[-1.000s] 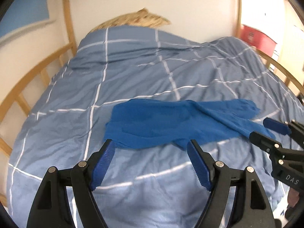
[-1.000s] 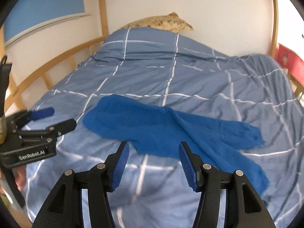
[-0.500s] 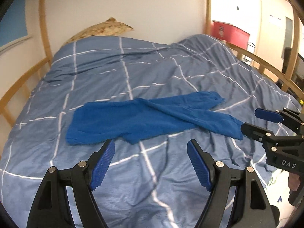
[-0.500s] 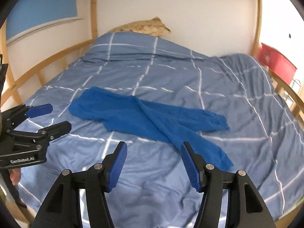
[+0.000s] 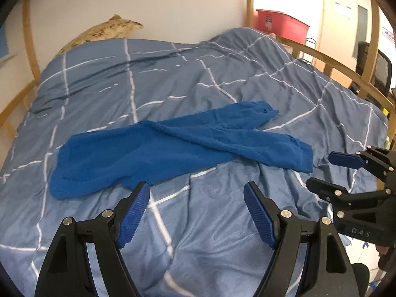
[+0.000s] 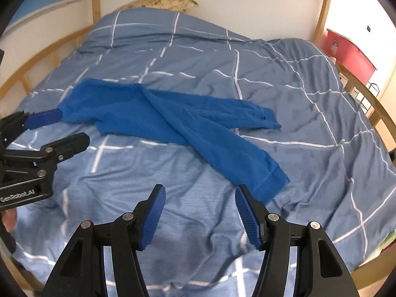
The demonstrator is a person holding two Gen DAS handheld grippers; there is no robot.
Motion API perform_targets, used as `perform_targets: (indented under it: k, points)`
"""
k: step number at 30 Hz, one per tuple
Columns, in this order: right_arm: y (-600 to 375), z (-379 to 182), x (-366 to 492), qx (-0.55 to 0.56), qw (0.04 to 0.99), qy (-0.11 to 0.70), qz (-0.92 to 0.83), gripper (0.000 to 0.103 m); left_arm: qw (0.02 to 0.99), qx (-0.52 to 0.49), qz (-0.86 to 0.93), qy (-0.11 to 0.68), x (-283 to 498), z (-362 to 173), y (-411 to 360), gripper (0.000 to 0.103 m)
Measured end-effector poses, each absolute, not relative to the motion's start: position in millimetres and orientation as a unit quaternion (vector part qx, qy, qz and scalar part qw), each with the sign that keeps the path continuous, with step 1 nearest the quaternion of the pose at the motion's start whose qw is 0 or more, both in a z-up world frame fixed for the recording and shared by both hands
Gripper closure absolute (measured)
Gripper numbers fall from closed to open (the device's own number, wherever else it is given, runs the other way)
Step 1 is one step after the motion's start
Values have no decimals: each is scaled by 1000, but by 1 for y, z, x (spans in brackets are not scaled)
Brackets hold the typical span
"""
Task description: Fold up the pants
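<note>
Right now the blue pants (image 5: 158, 153) lie flat on the bed's blue checked duvet (image 5: 222, 79), untouched and unfolded, with their long axis running across in front of both grippers rather than away from them. In the left wrist view the waist end sits to the left and the two legs splay to the right, one leg crossing over the other, the nearer cuff (image 5: 300, 157) ending toward the right gripper (image 5: 324, 173).

The left gripper (image 5: 196, 212) hangs above bare duvet just short of the pants' near edge, its jaws spread wide with nothing between them. Its line points roughly at the crotch area, with the waist off to its left. The right gripper (image 6: 199, 212) is likewise spread and empty, and in its own view the nearer leg's cuff (image 6: 269, 185) lies just ahead of its right finger, closer than any other part of the garment. The left gripper (image 6: 57, 128) shows at that view's left edge, near the waist end.

Judging from this layout, the right gripper is better placed for the cuffs and the left for the waistband, so a lengthwise fold would call for grasps at opposite ends. A patterned pillow (image 6: 168, 0) rests at the head of the bed, well apart from the work.
</note>
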State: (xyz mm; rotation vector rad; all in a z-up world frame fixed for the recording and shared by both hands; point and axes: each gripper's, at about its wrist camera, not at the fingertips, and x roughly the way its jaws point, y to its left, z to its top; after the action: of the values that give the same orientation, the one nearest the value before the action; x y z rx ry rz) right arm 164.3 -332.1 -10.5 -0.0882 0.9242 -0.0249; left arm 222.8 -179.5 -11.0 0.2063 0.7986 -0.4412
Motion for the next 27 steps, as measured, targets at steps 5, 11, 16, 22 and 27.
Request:
perform_targets:
  k: [5, 11, 16, 22, 27]
  points:
    - [-351, -25, 181, -54, 887, 457, -31, 43, 884, 123, -223, 392, 241, -31, -202, 25]
    - [-379, -56, 199, -52, 869, 490, -49, 43, 868, 136, -236, 415, 265, -61, -233, 25]
    - [-396, -75, 206, -48, 856, 510, -64, 44, 854, 150, -247, 433, 278, -84, -254, 25]
    - [-402, -94, 211, -74, 843, 526, -86, 44, 843, 162, -251, 447, 286, -101, -265, 25]
    - [-395, -106, 218, -127, 834, 527, -100, 45, 841, 167, -251, 449, 293, -106, -267, 25]
